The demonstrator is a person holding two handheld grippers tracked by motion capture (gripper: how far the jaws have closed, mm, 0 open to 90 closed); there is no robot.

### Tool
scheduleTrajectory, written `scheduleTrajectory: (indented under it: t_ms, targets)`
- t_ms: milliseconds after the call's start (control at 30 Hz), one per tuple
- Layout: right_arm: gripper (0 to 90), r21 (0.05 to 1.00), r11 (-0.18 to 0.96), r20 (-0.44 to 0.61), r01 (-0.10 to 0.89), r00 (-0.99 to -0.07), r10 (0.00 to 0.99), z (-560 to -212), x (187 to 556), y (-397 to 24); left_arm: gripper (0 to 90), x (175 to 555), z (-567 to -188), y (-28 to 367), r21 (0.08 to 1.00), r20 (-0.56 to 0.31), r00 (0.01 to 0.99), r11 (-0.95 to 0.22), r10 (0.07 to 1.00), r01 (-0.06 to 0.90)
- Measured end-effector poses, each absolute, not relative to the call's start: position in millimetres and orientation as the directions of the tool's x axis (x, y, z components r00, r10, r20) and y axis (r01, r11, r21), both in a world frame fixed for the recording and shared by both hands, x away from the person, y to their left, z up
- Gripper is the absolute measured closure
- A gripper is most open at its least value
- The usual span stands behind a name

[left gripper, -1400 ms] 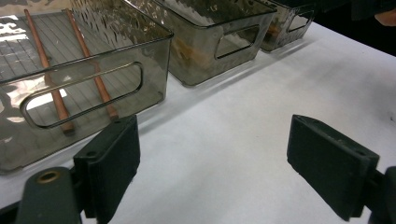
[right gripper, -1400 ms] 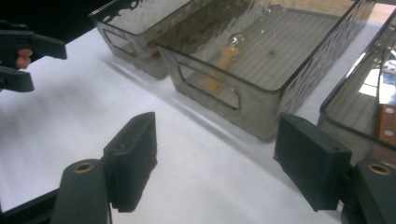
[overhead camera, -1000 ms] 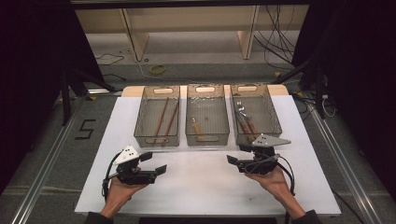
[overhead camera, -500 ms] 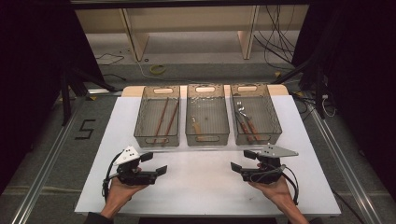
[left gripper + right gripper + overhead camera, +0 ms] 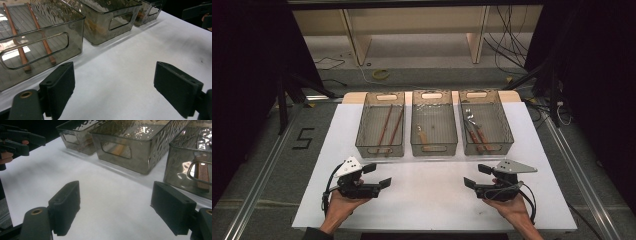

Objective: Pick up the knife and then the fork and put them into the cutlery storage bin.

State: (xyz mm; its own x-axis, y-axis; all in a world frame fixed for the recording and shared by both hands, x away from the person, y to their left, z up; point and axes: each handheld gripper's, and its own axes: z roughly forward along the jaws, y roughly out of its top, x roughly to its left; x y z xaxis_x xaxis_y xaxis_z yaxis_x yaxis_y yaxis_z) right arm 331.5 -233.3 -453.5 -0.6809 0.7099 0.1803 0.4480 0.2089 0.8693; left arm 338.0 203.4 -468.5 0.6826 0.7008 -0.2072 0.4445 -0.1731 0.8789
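My left gripper (image 5: pixel 378 175) rests in a hand near the table's front left, jaws wide open over bare white tabletop (image 5: pixel 117 87). At the front right my right gripper (image 5: pixel 477 175) is open too; its jaws have just been opening a little further, with nothing between them (image 5: pixel 118 208). Three smoky clear bins stand in a row behind both grippers. The left bin (image 5: pixel 362 145) holds two wooden chopsticks (image 5: pixel 388 127). A small wooden-handled piece (image 5: pixel 422 135) lies in the middle bin (image 5: pixel 434 151). Forks with wooden handles (image 5: pixel 472 127) lie in the right bin (image 5: pixel 508 135).
The white table (image 5: pixel 427 200) has bare room between the grippers and the bins. Dark floor with metal rails runs along both sides, and cables trail beyond the far edge. In the right gripper view, the other hand's gripper (image 5: pixel 20 140) shows at the upper left.
The right gripper has drawn back from the right bin toward the front edge and slightly right, and sunk a little. The left gripper has stayed put.
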Motion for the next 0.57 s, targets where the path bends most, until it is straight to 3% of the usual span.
scheduleTrajectory:
  t_ms: [567]
  targets:
    - [24.4,0.871,0.213,0.173,0.443,-0.682,0.711,-453.3,331.5,-233.7,16.7,338.7,-469.0,203.3,0.878,-0.209,0.681,-0.173,0.702,0.447]
